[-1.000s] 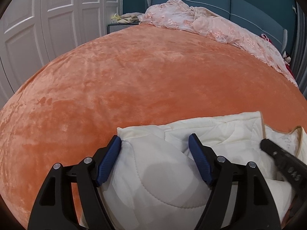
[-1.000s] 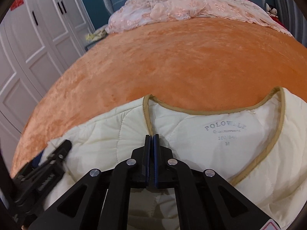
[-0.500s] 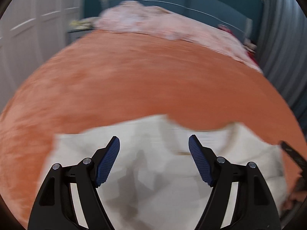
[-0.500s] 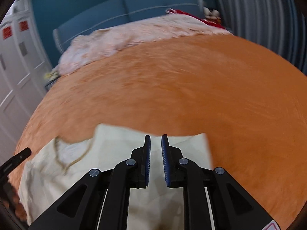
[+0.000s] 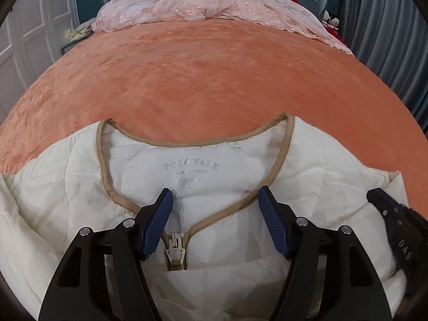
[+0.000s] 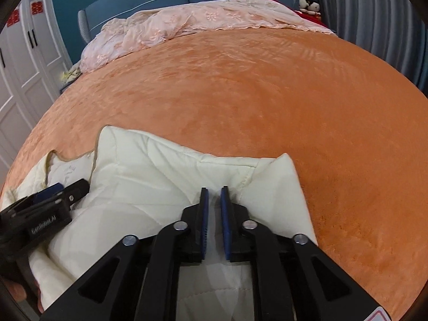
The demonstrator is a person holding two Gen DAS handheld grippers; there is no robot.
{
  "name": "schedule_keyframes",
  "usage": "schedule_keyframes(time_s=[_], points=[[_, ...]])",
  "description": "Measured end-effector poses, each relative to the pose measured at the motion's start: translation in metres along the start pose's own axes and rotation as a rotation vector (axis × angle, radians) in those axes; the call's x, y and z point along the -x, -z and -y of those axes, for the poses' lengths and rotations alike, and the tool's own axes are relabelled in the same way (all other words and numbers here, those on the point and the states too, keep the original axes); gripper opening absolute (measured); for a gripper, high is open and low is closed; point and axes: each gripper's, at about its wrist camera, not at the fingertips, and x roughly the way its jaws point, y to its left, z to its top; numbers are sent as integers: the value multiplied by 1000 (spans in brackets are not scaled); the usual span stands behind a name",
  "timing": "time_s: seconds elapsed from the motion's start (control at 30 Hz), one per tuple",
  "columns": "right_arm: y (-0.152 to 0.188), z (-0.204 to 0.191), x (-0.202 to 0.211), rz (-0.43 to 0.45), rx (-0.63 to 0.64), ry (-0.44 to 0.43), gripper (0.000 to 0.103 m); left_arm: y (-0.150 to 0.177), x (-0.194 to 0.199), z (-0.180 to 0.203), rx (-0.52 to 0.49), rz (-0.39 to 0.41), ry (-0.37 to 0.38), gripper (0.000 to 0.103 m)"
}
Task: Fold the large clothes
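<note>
A cream quilted jacket (image 5: 67,200) lies front up on the orange bedspread (image 5: 214,80), its tan-trimmed neckline (image 5: 281,155) toward the headboard. My left gripper (image 5: 215,191) hovers over the neck opening, jaws wide and closing, touching nothing. The printed label (image 5: 191,165) sits just ahead of it and the zipper pull (image 5: 175,254) below between its fingers. My right gripper (image 6: 214,188) is on the jacket's (image 6: 149,176) right shoulder. Its jaws are closing to a narrow gap with a fold of fabric in it. The left gripper (image 6: 68,187) shows at this view's left edge.
A pink lace cover (image 5: 200,8) is bunched along the head of the bed under a blue headboard (image 6: 139,8). White wardrobe doors (image 5: 24,40) stand on the left and a grey curtain (image 5: 388,40) on the right. Plush toys (image 6: 309,4) sit in the far right corner.
Both grippers swept rightward over the jacket: the left from the left side to the neckline, the right from the neckline to the right shoulder. The right jaws parted, then narrowed.
</note>
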Motion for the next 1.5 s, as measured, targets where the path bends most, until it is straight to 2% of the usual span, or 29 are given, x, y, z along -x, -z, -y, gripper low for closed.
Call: schedule_keyframes(time_s=[0.13,0.23,0.27,0.33,0.4,0.5,0.57,0.63,0.73,0.8,0.83,0.87,0.93,1.0,1.07,1.13,1.17,1.2,1.5], points=[[-2,5,2,18,-43,6,1,1,0,2,-12,12,-27,65],[-9,10,24,58,-87,70,0,-3,19,-17,26,28,-2,64],[-15,8,44,113,-76,97,9,-3,30,-28,40,46,6,64],[-23,-4,71,175,-35,94,13,-6,52,-57,46,78,-12,64],[-32,-30,89,187,18,37,13,-9,66,-91,53,94,-57,64],[-36,-80,91,163,112,9,13,-10,58,-125,89,49,-126,65],[-36,-112,84,115,158,-9,12,-7,44,-137,119,5,-129,64],[-37,-142,90,92,213,4,10,2,33,-138,106,-4,-137,64],[-45,-165,144,219,272,10,11,12,26,-131,74,34,-159,68],[-48,-176,158,226,288,-38,12,14,23,-129,63,42,-172,71],[-54,-180,153,202,290,-87,14,15,23,-128,60,46,-178,72],[-53,-186,136,137,289,-147,18,15,22,-127,58,50,-181,72],[-47,-189,98,45,276,-165,18,20,24,-129,60,59,-177,72],[-29,-188,43,-34,273,-105,18,22,24,-130,65,69,-170,73],[-14,-180,6,-73,268,-42,18,24,23,-130,64,80,-171,74],[-6,-167,-12,-109,216,-59,17,26,22,-129,61,91,-174,74],[-5,-162,-16,-108,181,-82,10,26,22,-129,61,96,-173,75],[-3,-156,-18,-97,153,-85,9,27,21,-129,62,98,-170,75],[5,-153,-26,-39,151,-70,8,29,15,-128,54,114,-179,78]])
